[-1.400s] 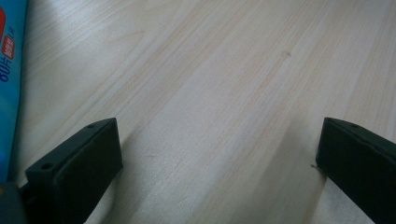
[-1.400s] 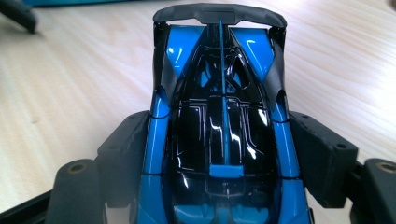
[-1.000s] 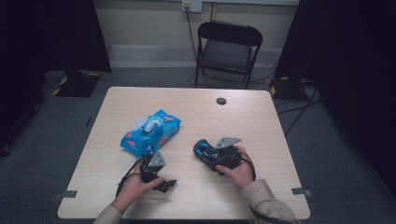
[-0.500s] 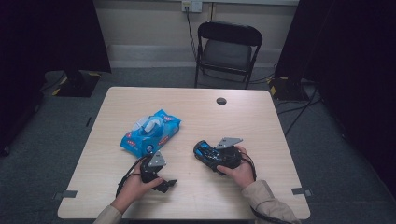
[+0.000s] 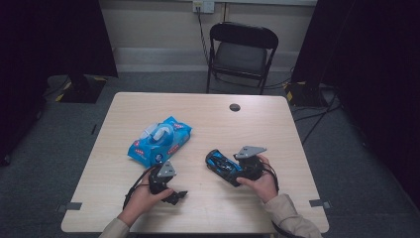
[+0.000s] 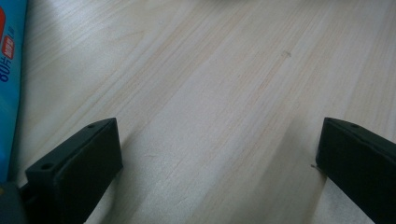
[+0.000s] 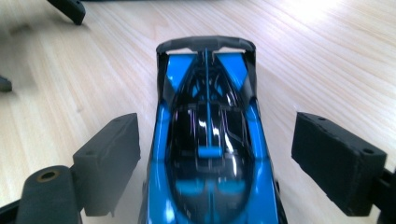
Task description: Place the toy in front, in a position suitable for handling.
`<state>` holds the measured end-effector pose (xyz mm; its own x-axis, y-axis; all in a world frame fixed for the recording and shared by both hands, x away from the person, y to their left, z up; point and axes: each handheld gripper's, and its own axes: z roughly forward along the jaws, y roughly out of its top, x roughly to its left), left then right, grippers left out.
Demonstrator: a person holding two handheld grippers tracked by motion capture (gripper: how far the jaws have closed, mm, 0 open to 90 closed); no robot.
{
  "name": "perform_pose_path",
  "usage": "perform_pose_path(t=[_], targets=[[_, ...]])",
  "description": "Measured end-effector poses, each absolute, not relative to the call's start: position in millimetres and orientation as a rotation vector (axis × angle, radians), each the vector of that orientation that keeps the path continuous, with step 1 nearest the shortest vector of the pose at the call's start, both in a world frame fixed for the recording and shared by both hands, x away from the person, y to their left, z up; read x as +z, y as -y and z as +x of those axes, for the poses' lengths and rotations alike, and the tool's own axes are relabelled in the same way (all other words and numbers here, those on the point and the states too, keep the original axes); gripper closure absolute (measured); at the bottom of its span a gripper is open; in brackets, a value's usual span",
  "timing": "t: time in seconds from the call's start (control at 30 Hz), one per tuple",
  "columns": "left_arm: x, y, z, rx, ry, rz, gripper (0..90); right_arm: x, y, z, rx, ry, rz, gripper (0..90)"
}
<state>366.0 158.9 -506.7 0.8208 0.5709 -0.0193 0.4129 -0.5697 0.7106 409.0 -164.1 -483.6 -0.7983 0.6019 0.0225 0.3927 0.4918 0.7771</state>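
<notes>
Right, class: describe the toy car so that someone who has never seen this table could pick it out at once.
Find the pale wooden table, then its near right part, where the right gripper sits with open jaws either side of the toy car. It is small, glossy blue and black with a rear wing, unlike the soft light-blue wipes pack farther left.

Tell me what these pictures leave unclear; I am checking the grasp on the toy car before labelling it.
- Toy car, right gripper view: its near end is cut off by the bottom edge; the jaws stand apart beside it, contact uncertain.
- Toy car, high view: the right gripper and hand cover its rear.
- Blue wipes pack, left gripper view: cut off by the left edge, print partly readable.
- Small dark disc, high view: too small to identify.
</notes>
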Motion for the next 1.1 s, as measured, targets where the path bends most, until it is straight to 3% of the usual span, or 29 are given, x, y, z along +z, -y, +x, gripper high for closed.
perform_pose_path(t=[0.37, 0.97, 1.1], targets=[[-507, -159, 366, 0.274, -0.716, 2.257, 0.0, -494, 188, 387, 1.115, -2.512, 0.87, 14.2], [-507, -159, 366, 0.276, -0.72, 2.254, 0.0, -506, 191, 383, 1.096, -2.511, 0.898, 13.7], [-507, -159, 365, 0.275, -0.72, 2.254, 0.0, -505, 192, 382, 1.119, -2.506, 0.879, 22.7]])
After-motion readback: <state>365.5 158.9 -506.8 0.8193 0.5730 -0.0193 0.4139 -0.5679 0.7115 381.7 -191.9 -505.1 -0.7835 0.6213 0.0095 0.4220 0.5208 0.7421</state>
